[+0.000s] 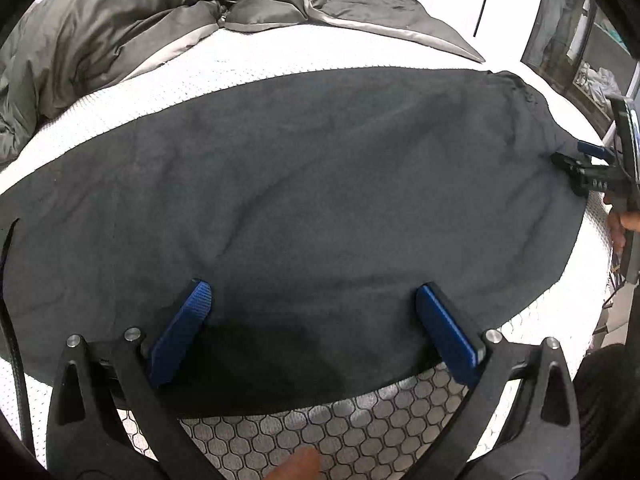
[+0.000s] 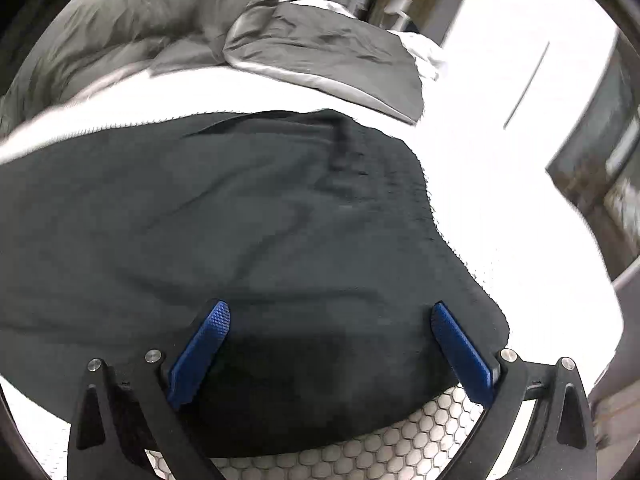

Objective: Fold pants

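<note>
Dark grey pants (image 1: 320, 184) lie spread flat across the white mattress (image 1: 240, 68). My left gripper (image 1: 312, 286) hovers open over the near edge of the cloth, and its blue pads (image 1: 188, 320) hold nothing. At the right end of the pants in the left wrist view, my right gripper (image 1: 576, 168) reaches in, with a hand (image 1: 620, 220) behind it. The right wrist view shows the same pants (image 2: 240, 240), motion-blurred, with a gathered end (image 2: 352, 160) at the far side. There my right gripper (image 2: 329, 305) stands wide open above the near edge of the fabric, nothing between the pads.
A crumpled grey duvet (image 1: 120, 32) (image 2: 320, 52) lies across the back of the bed. The mattress side has a hexagon pattern (image 1: 360, 424) just under the grippers. A black cable (image 1: 16, 360) hangs at the left. A glass-fronted unit (image 1: 576, 48) stands to the right.
</note>
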